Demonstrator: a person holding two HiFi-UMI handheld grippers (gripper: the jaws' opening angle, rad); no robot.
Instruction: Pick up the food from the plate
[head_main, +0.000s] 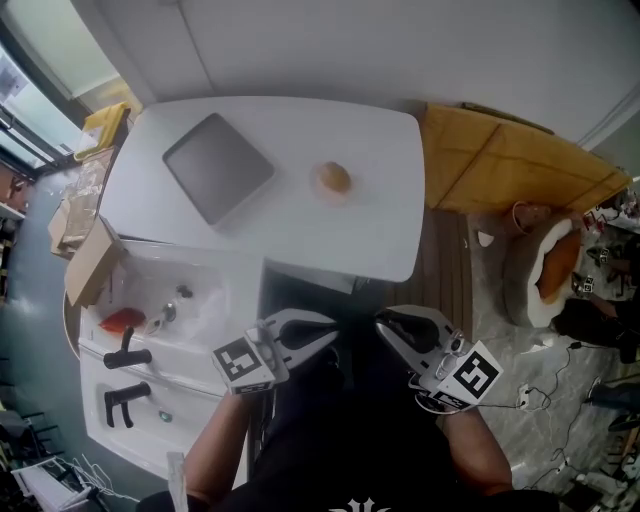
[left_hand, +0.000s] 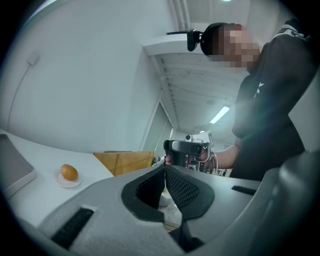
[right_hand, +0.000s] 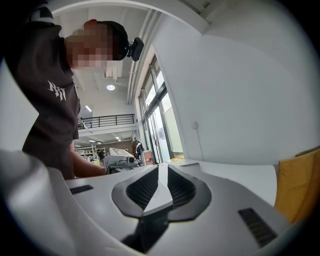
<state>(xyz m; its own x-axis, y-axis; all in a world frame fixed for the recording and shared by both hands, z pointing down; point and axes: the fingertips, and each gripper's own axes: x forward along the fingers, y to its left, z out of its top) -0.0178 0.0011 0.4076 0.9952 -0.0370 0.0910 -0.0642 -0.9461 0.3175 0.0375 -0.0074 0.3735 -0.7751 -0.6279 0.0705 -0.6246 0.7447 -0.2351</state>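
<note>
The food, a rounded orange-brown piece, is seen on a small plate just right of the middle of the head view, on the white table. Both grippers are held low in that frame, well apart from it. The left gripper is seen with its jaws pressed together and nothing between them. The jaws of the right gripper are likewise brought together on nothing.

If the food is approached with the jaws together, it is likely to be nudged and rolled off the plate, or the light plate may be slid across the table. A rounded shape could also be squeezed out sideways by an off-centre pinch, or dented if it is soft.

Only this one piece is held by the plate. The grey tray, at upper left of the table, is shown bare. In the white basin at lower left a red object is seen, which cannot be identified.
</note>
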